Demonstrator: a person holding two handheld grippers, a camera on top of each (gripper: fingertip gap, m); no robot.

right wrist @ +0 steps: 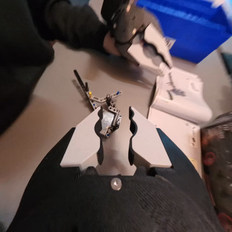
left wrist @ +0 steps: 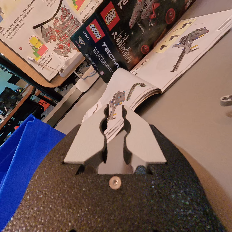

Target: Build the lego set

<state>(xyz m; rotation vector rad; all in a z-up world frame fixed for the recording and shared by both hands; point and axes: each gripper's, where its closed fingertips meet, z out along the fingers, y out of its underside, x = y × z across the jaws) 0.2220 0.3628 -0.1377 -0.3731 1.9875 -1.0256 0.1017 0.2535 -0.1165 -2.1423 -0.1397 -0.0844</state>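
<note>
Left fingers: both of mine (left wrist: 114, 108) stand a narrow gap apart with nothing between them; left gripper (right wrist: 164, 62) also shows blurred at the far side of the right wrist view.
Right fingers: right gripper (right wrist: 114, 109) spread wide, holding nothing.
Lego model: half-built grey model (right wrist: 108, 110) lies flat on the grey table (right wrist: 50, 125), just beyond my right fingertips, its near end showing between them; a long black beam points far-left.
Booklet: open instruction booklet (left wrist: 175, 50) lies on the table beyond my left fingers, near page curled up.
Set box: dark lego box (left wrist: 113, 41) stands behind the booklet, touching its far edge.
Bin: blue bin (left wrist: 25, 150) on my left, close beside the left gripper.
Loose part: grey piece (left wrist: 226, 101) at the right edge, blurred.
Sleeve: my dark sleeve (right wrist: 37, 37) reaches to the left gripper.
</note>
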